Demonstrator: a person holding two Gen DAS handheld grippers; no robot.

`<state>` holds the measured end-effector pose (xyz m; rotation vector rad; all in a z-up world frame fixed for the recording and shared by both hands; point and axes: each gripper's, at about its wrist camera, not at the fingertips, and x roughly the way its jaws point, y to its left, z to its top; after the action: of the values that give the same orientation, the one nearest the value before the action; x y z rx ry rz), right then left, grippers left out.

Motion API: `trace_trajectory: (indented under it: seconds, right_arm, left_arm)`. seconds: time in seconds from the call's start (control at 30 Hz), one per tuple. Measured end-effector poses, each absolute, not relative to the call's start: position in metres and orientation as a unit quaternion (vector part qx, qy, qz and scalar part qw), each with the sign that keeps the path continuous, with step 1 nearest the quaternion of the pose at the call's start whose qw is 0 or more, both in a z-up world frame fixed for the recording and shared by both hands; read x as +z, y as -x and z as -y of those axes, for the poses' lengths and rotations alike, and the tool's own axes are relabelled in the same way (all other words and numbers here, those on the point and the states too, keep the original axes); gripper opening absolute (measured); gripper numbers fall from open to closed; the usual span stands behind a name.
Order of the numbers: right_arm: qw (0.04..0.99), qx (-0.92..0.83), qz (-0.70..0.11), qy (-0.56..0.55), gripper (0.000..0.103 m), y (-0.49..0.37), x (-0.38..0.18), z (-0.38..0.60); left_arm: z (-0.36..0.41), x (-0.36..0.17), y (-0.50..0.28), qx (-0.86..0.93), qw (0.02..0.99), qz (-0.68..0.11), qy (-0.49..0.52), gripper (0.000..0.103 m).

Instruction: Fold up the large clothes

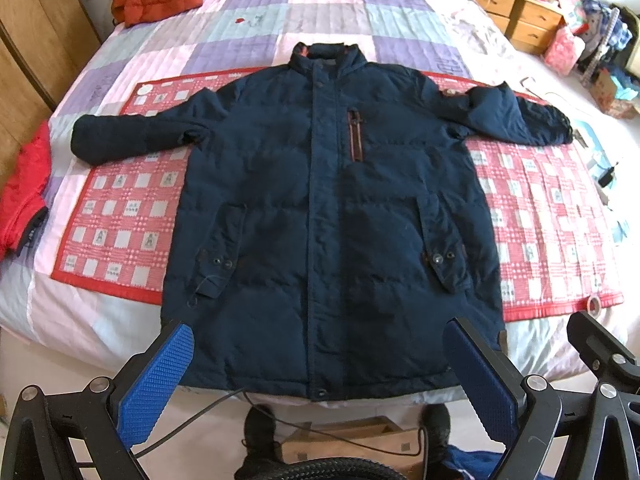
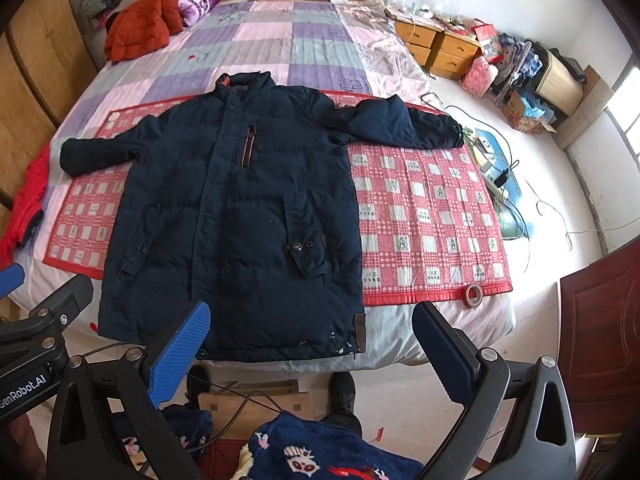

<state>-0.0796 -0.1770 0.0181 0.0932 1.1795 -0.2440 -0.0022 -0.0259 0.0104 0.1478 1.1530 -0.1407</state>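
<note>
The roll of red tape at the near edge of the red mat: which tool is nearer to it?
Right. The right tool hangs open at the bed's foot, the roll of red tape just past its right finger. The open left tool sits further left, before the navy coat's hem.

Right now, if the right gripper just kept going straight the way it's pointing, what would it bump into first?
Probably the navy jacket. The open right gripper points at its lower hem near the foot of the bed, holding nothing, and nothing shows between them. Depth is hard to judge through the fisheye.

Navy padded coat (image 1: 320,208) (image 2: 236,216), zipped, front up, sleeves outspread, flat on the bed
</note>
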Motion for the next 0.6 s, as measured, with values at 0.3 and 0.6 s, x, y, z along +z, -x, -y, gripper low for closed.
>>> trace_trajectory:
  seconds: [0.3,0.6]
  right_arm:
    - [0.821,-0.108,-0.559,-0.049,0.103,0.074,0.014,0.180]
    - [0.823,-0.099,-0.557,-0.050,0.103,0.059,0.012,0.193]
  left_arm:
    - [0.035,0.006,0.000,-0.066,0.829,-0.551,-0.060,0.102]
    - [0.022,-0.006,-0.016,-0.058,0.831,-0.551,-0.043,0.102]
